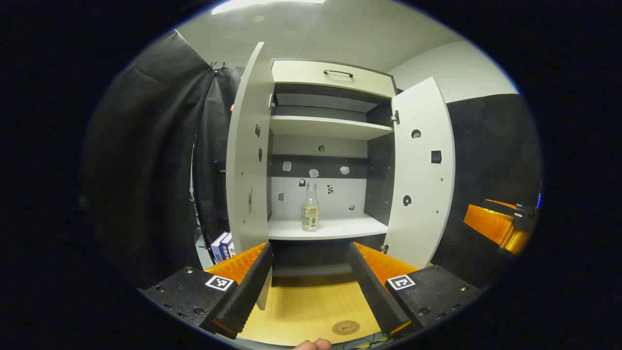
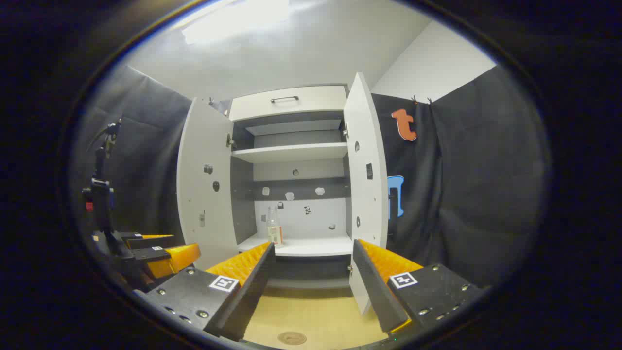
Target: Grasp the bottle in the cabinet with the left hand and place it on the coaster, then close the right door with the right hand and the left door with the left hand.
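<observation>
A clear bottle (image 1: 310, 207) with a pale label stands upright on the lower shelf (image 1: 335, 228) of the open cabinet; it is also in the right gripper view as the bottle (image 2: 274, 227). Both doors stand open: the left door (image 1: 248, 155) and the right door (image 1: 422, 170). A round brown coaster (image 1: 346, 327) lies on the wooden table (image 1: 311, 301) near its front edge, seen as the coaster (image 2: 291, 338) too. My left gripper (image 1: 311, 289) is open, well short of the cabinet. My right gripper (image 2: 311, 287) is open as well, facing the shelf.
Black cloth walls flank the cabinet on both sides. Blue-and-white boxes (image 1: 222, 247) sit low beside the left door. The other gripper (image 1: 500, 223) hangs at the right edge of the left gripper view. A fingertip (image 1: 313, 344) shows at the bottom. The upper shelf (image 1: 330, 127) is bare.
</observation>
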`<action>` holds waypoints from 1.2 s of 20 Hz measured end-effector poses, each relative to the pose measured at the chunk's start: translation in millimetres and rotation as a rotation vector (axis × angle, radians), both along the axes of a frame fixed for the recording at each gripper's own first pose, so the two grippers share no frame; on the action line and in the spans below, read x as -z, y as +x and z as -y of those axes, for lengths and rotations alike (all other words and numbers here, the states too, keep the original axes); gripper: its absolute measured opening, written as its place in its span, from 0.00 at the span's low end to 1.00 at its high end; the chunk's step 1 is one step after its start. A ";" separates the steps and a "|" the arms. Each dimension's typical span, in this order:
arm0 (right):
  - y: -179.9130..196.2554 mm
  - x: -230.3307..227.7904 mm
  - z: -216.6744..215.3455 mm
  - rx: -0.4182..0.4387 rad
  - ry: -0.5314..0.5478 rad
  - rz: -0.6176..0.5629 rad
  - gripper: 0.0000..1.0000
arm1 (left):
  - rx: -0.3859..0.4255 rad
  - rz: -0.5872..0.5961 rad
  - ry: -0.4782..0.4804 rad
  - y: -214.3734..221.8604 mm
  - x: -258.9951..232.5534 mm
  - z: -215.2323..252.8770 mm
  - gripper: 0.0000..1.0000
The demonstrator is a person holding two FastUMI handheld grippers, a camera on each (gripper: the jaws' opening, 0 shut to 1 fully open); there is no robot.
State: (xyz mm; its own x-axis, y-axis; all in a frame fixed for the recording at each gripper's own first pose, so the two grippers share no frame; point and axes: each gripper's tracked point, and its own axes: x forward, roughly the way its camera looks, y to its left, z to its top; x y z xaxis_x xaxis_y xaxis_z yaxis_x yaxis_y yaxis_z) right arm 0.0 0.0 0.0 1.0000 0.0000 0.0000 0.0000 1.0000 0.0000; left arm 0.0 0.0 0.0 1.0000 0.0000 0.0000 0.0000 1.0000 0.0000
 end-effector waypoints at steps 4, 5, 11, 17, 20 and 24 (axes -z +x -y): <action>-7.4 -3.4 23.0 -0.028 -0.009 0.013 0.97 | -0.036 0.020 0.027 -6.4 -8.5 22.3 0.98; -8.2 -4.0 26.2 -0.035 -0.009 0.015 0.97 | -0.049 0.016 0.031 -9.0 -8.4 25.7 0.99; -13.9 4.8 32.0 -0.081 -0.031 0.031 0.98 | -0.095 0.043 0.053 -16.2 -9.7 34.1 0.99; 0.5 17.8 31.0 -0.095 0.022 0.019 0.98 | -0.061 0.049 0.059 17.9 -8.3 38.1 0.99; 15.1 17.1 33.6 -0.063 0.012 0.043 0.97 | -0.039 0.035 0.079 52.9 -2.6 34.9 0.99; 39.5 18.0 33.6 -0.025 0.005 0.059 0.98 | -0.005 0.029 0.065 111.7 -1.6 31.0 0.99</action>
